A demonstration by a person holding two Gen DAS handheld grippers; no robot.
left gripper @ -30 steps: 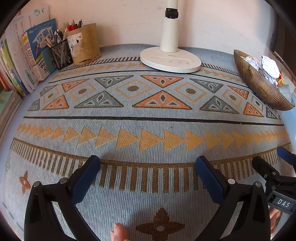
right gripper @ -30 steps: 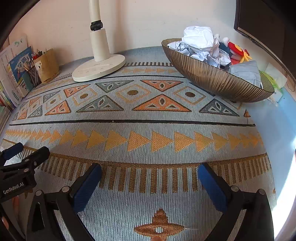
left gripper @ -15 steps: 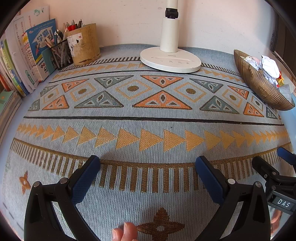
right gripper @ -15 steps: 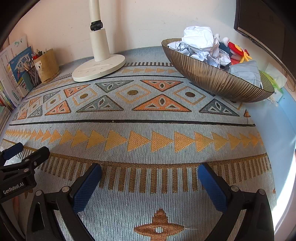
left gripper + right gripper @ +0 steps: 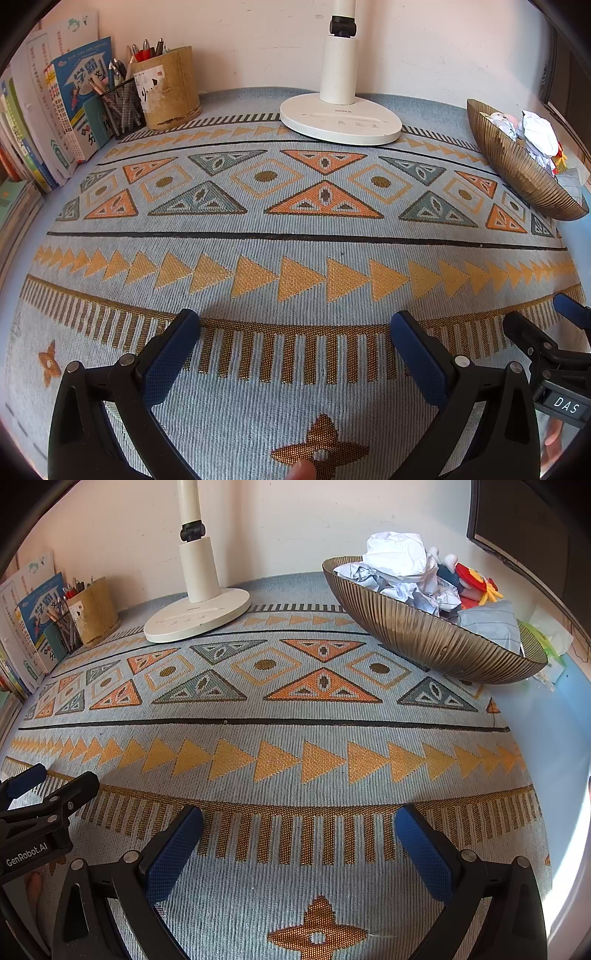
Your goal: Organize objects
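Note:
A ribbed bronze bowl at the back right holds crumpled white paper, a red and yellow toy and a folded pale blue sheet. The same bowl shows at the right edge of the left wrist view. My left gripper stands open over the patterned mat, nothing between its blue pads. My right gripper is open too, low over the mat, empty. Each gripper shows at the edge of the other's view: the right gripper and the left gripper.
A white lamp base with its post stands at the back centre. A cork pen holder and a black mesh cup of pens sit back left beside upright books. A fingertip shows at the bottom edge. A dark monitor hangs top right.
Both grippers hold still and stay open. Only the fingertip at the bottom of the left wrist view has shifted a little to the right.

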